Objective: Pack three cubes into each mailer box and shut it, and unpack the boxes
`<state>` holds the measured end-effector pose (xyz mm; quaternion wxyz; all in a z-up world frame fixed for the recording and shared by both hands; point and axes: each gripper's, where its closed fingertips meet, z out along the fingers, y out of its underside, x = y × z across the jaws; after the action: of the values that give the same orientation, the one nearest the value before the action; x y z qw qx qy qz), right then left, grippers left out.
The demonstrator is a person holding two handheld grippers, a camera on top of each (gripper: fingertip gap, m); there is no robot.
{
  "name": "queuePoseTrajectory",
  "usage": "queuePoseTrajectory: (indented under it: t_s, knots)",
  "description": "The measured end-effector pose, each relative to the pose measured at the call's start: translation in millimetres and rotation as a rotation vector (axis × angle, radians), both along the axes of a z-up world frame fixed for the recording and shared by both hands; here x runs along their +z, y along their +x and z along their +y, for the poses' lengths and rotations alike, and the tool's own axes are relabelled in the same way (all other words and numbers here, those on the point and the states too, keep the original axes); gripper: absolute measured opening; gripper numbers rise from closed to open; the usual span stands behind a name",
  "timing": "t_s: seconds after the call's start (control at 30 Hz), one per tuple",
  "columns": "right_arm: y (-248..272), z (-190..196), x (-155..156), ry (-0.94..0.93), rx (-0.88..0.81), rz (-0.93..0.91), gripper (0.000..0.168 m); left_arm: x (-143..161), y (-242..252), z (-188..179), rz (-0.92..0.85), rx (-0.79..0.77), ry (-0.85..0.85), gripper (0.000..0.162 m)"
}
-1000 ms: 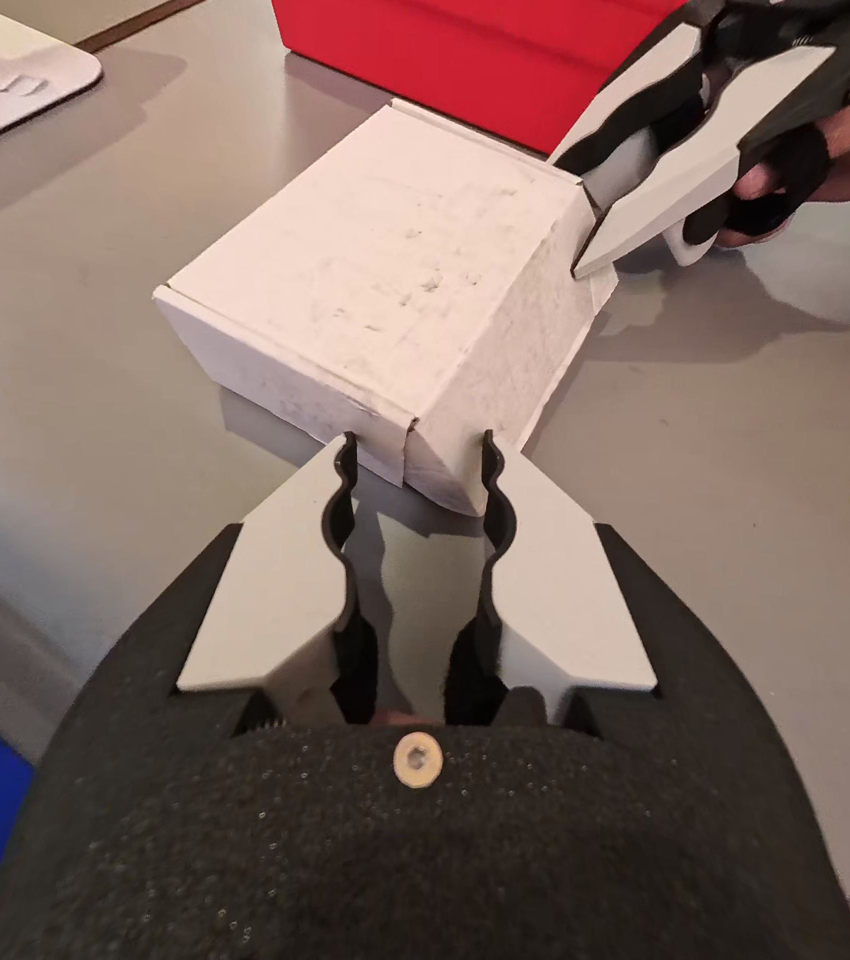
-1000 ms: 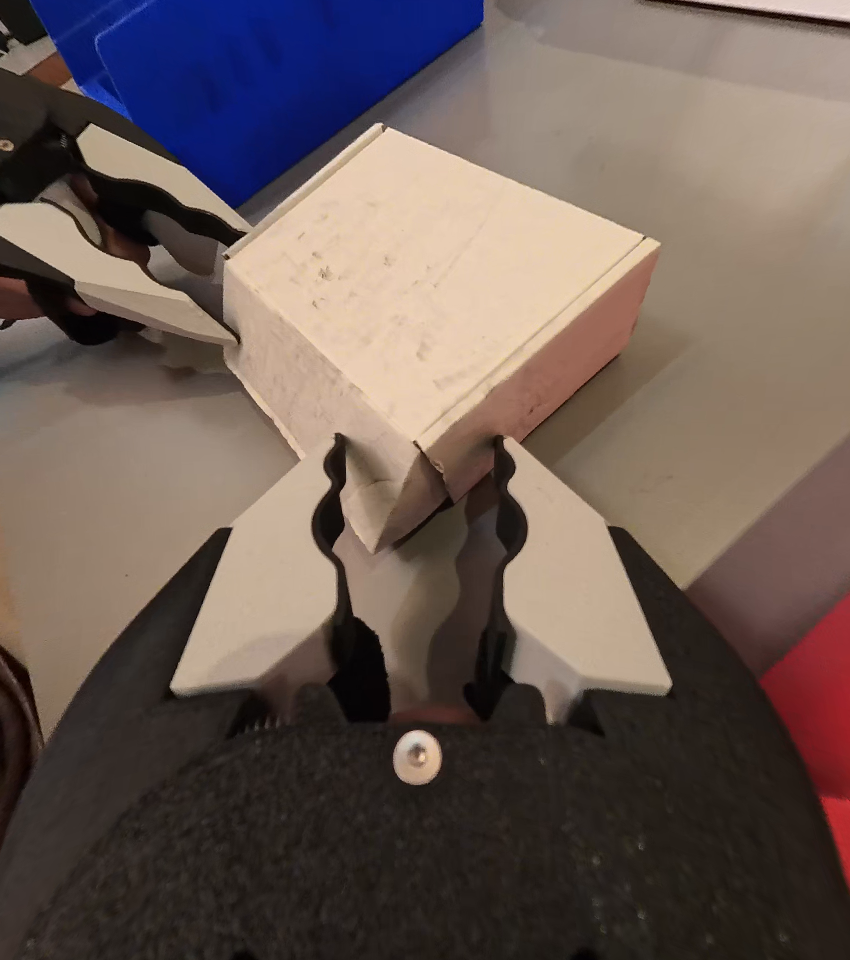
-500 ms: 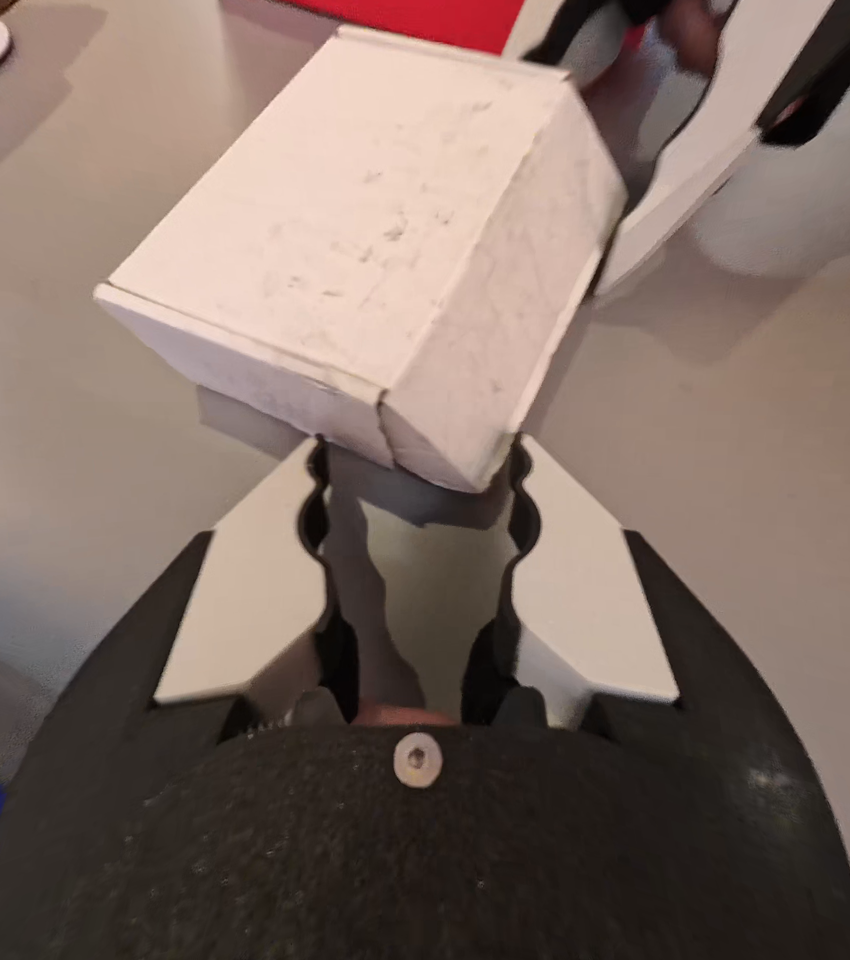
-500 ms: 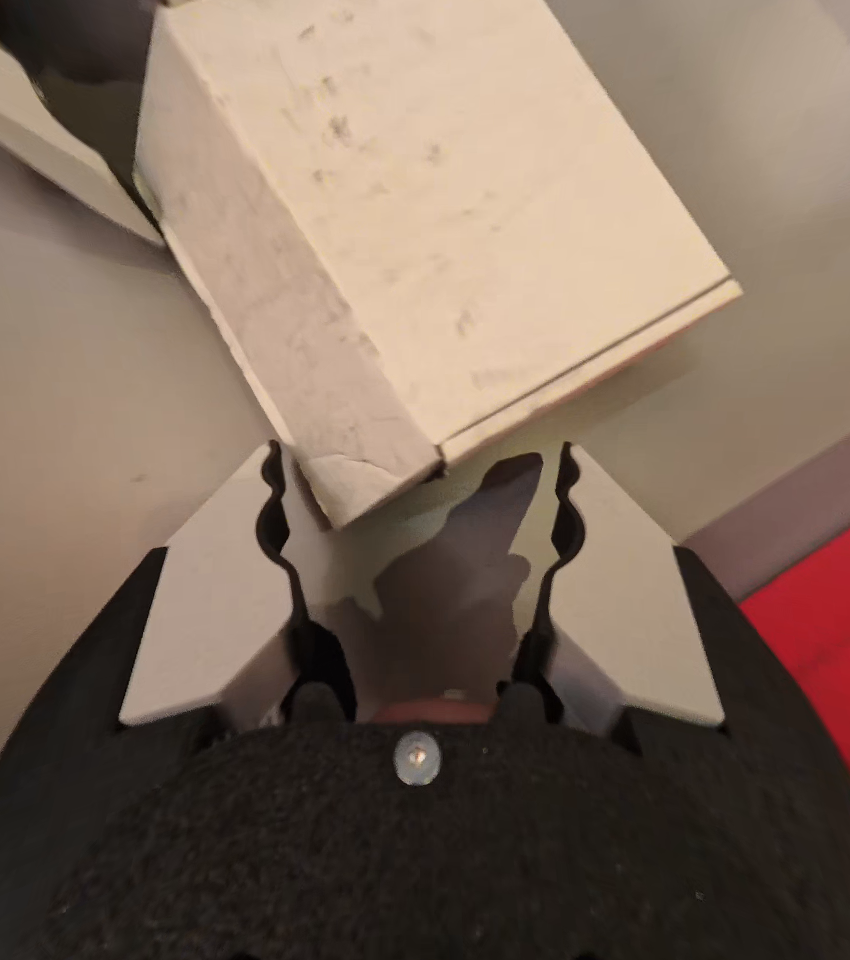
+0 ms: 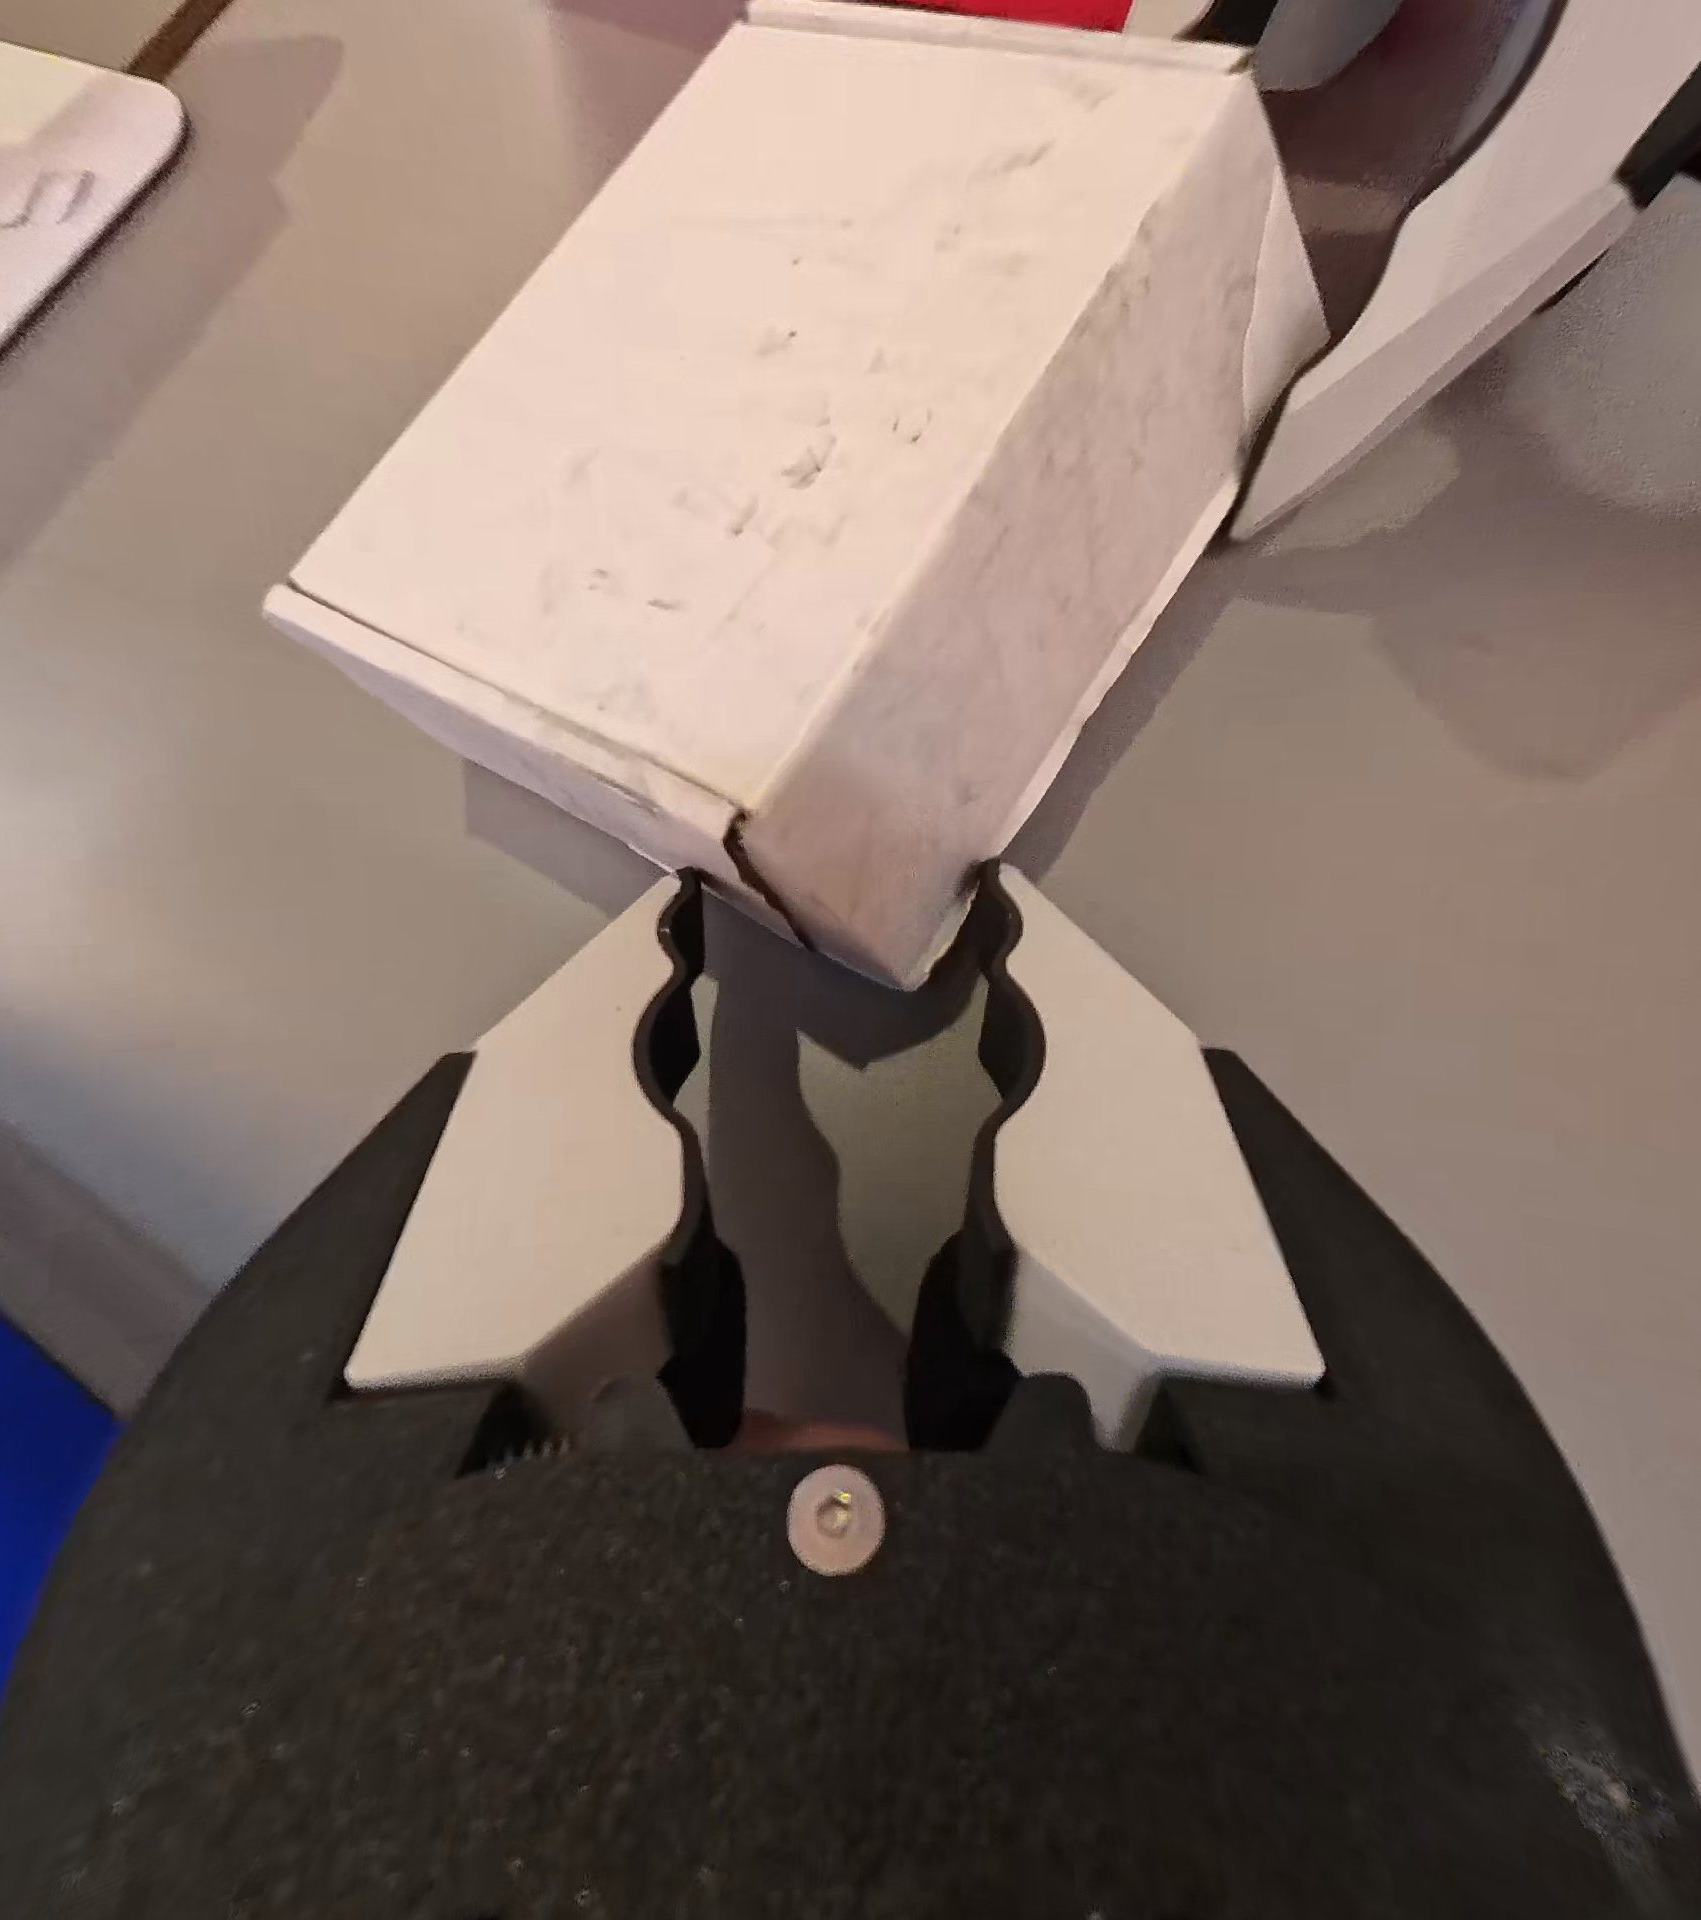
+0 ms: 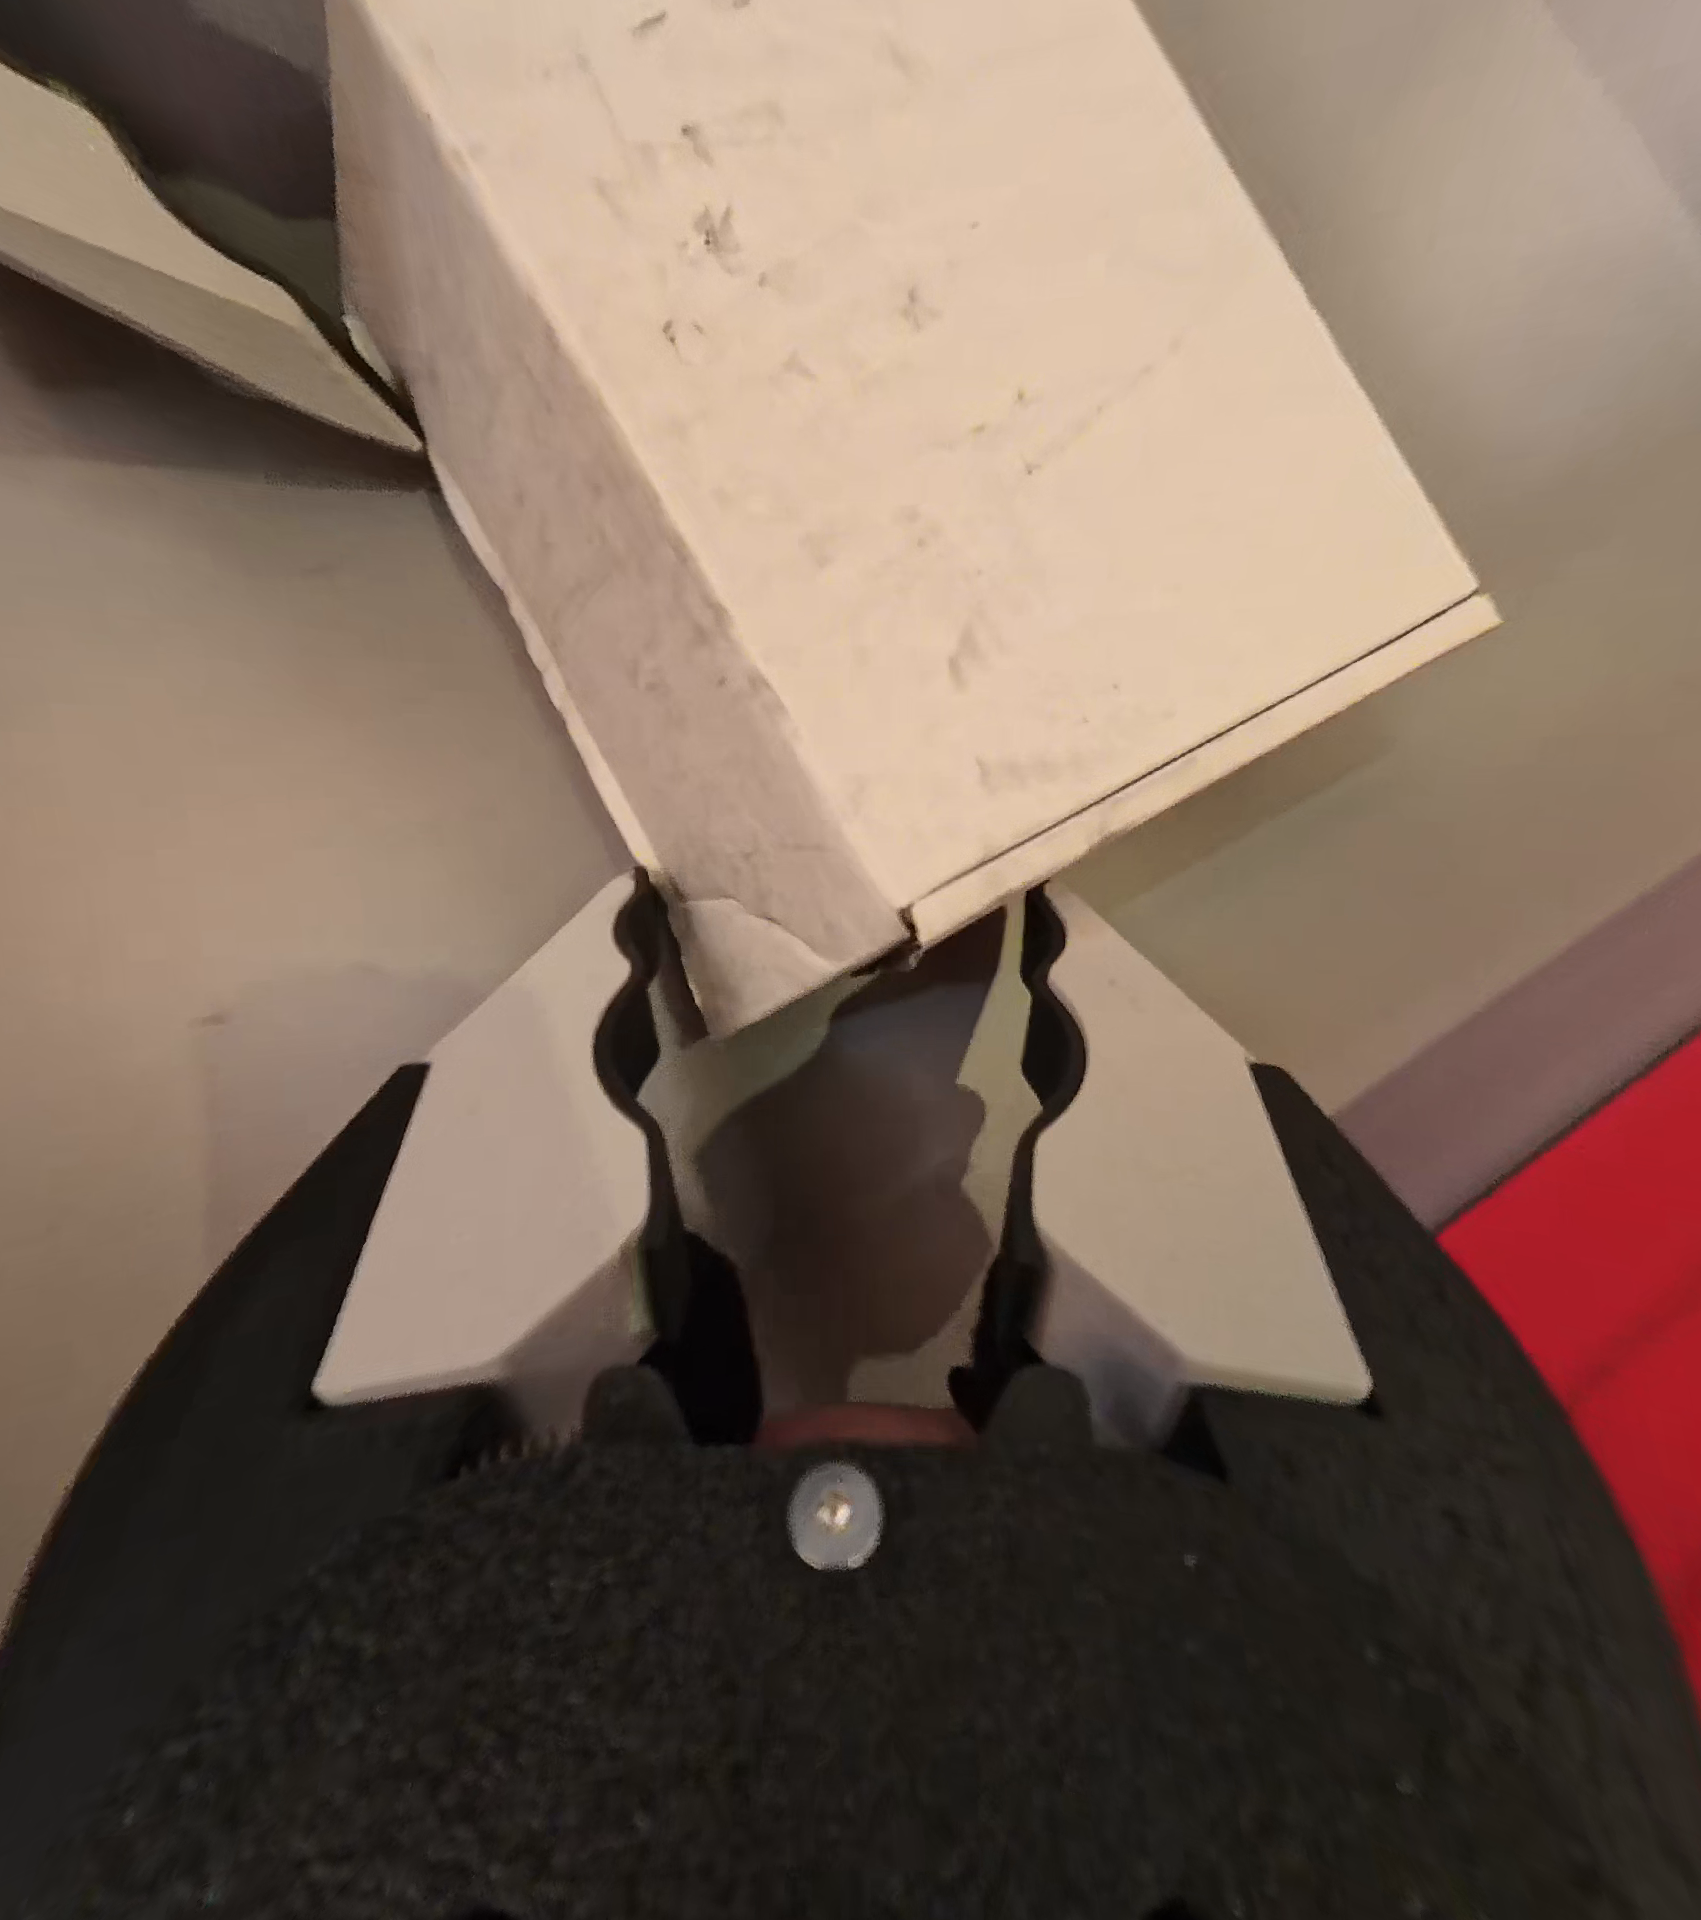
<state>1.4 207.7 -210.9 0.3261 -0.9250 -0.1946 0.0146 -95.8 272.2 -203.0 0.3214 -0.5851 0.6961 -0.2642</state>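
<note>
grey table below, red bin at its edge, white tray off to the side. closed white mailer box raised off the surface, tilted, gripped at opposite corners. left gripper clamped around one corner; right gripper clamped around the opposite corner.

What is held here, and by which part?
The closed white mailer box, gripped at opposite bottom corners by the left gripper and right gripper, off the table.
</note>
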Motion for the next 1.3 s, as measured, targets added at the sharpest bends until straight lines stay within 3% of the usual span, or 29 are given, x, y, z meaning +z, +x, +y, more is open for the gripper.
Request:
queuePoseTrajectory:
  t_s: [0.23, 0.4, 0.6, 0.83, 1.03, 1.17, 1.3]
  knots:
    - [-24.0, -28.7, 56.9, 0.026, 0.008, 0.223, 0.071, 69.4, -17.7, -26.2, -0.161, -0.009, -0.191, 0.052]
    - [-27.2, -22.4, 80.8, 0.132, -0.036, 0.394, 0.071, 88.0, -18.9, -23.0, -0.223, 0.048, -0.233, 0.052]
    - [-35.9, -23.2, 96.8, 0.165, -0.04, 0.549, 0.079, 89.4, -23.0, -23.3, -0.25, 0.056, -0.321, 0.057]
    - [-39.1, -24.2, 63.9, 0.091, -0.043, 0.458, 0.086, 73.1, -20.1, -28.6, -0.213, 0.049, -0.317, 0.066]
    - [-32.0, -7.9, 85.4, 0.278, -0.047, 0.386, 0.091, 97.4, -16.9, -18.2, -0.352, 0.071, -0.207, 0.055]
    - [-37.1, -10.4, 70.6, 0.283, -0.02, 0.347, 0.086, 71.6, -19.6, -11.6, -0.28, 0.093, -0.191, 0.057]
    - [-37.0, -15.0, 72.0, 0.268, -0.04, 0.369, 0.079, 67.6, -23.4, -12.2, -0.281, 0.094, -0.232, 0.044]
